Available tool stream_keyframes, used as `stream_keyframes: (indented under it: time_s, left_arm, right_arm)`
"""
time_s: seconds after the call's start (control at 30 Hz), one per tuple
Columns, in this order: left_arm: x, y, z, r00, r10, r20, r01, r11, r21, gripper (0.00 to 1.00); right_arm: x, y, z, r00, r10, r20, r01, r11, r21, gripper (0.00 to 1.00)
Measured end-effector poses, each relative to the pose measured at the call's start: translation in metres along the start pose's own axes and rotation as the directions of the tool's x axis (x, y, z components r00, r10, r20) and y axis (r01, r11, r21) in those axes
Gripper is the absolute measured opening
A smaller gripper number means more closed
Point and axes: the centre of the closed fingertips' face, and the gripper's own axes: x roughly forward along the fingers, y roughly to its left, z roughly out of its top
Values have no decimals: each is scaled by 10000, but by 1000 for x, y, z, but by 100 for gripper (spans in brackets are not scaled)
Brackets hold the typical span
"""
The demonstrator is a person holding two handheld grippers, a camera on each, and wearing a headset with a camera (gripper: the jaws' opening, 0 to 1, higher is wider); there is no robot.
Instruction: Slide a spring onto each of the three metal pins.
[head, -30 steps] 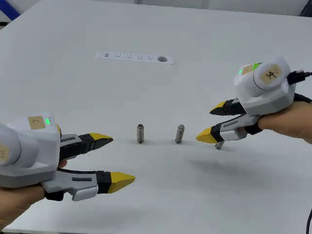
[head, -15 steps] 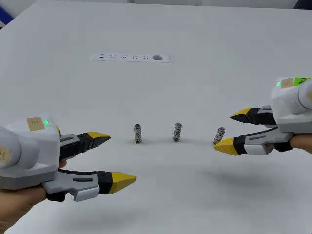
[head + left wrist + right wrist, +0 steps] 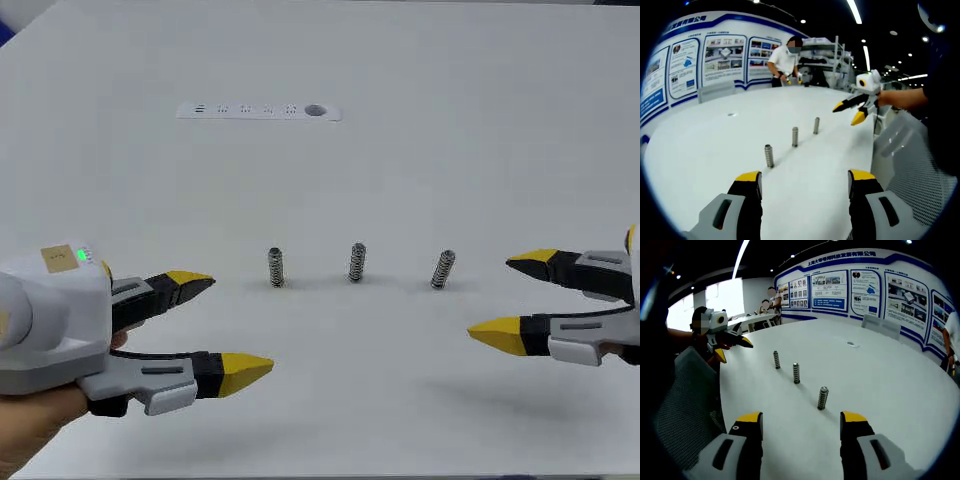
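Right gripper has pulled back from three sprung pins; posters illegible.

We have drawn the right gripper back from the spring at the right end of the row. A second ago its lower jaw lay across that spring and hid part of it; half a second ago the jaw tip was just beside it. Now the gripper sits well apart from it, out to the right and lower over the table. The spring shows whole, leaning a little.
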Motion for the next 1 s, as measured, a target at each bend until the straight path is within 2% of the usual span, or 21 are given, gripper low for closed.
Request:
stream_keyframes:
  time_s: [0.13, 0.27, 0.4, 0.67, 1.0]
  left_arm:
    - [0, 0, 0, 10000, 17, 52, -17, 10000, -47, 71]
    - [0, 0, -1, 10000, 30, 88, -29, 10000, -91, 71]
    - [0, -1, -2, 10000, 18, 88, -17, 9999, -112, 71]
    - [0, -1, -2, 9999, 62, 110, -61, 9999, -146, 71]
    - [2, 0, -1, 9999, -51, 100, 53, 9999, -143, 71]
  right_arm:
    - [-9, 4, 5, 9982, -329, 509, 322, 9994, 158, 64]
    - [-13, 9, 10, 9963, -335, 789, 325, 9994, 130, 64]
    - [-13, 9, 6, 9971, -423, 634, 424, 9991, -5, 64]
    - [-13, 7, 9, 9961, -473, 741, 467, 9989, 100, 65]
    - [-15, 9, 4, 9954, -661, 687, 646, 9976, 243, 65]
